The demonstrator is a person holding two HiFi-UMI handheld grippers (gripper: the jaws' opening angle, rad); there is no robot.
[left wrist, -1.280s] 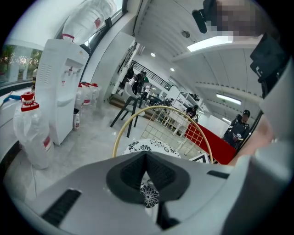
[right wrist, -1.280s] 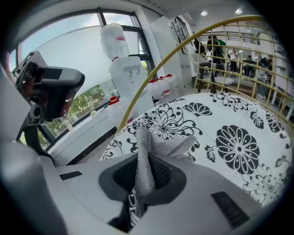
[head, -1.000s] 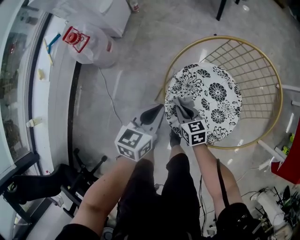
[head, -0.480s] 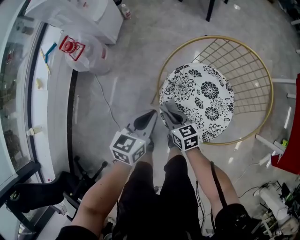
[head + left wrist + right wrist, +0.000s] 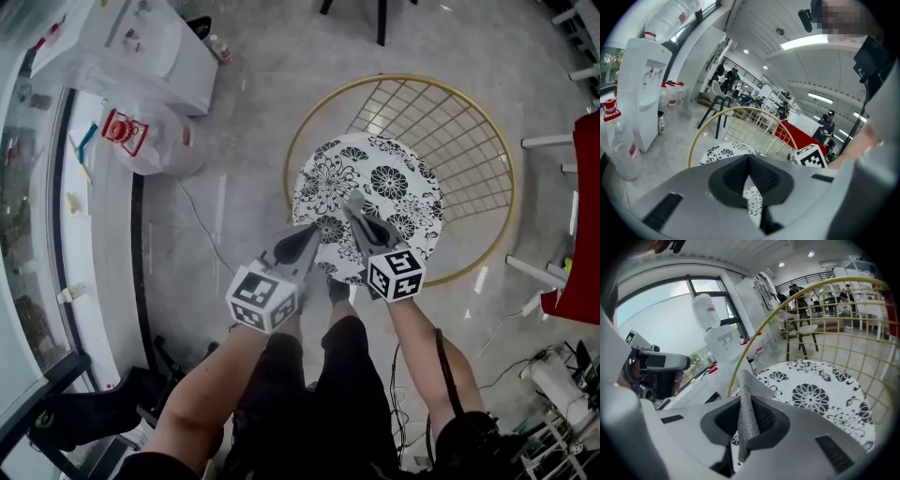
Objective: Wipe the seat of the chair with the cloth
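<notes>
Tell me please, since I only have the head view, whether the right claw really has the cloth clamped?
Observer: Yes. In the right gripper view the cloth, a grey mesh, is pinched between the jaws of the right claw.
Operator: Thank you. Is the left claw carrying anything?
Observer: No. The left gripper view shows the left claw shut tip to tip with nothing between; the patterned seat lies beyond it.
Operator: Is the cloth lying flat on the seat?
Observer: No. The right gripper view shows its free end sticking up past the jaws, not spread flat; whether any part touches the seat I cannot tell.
</notes>
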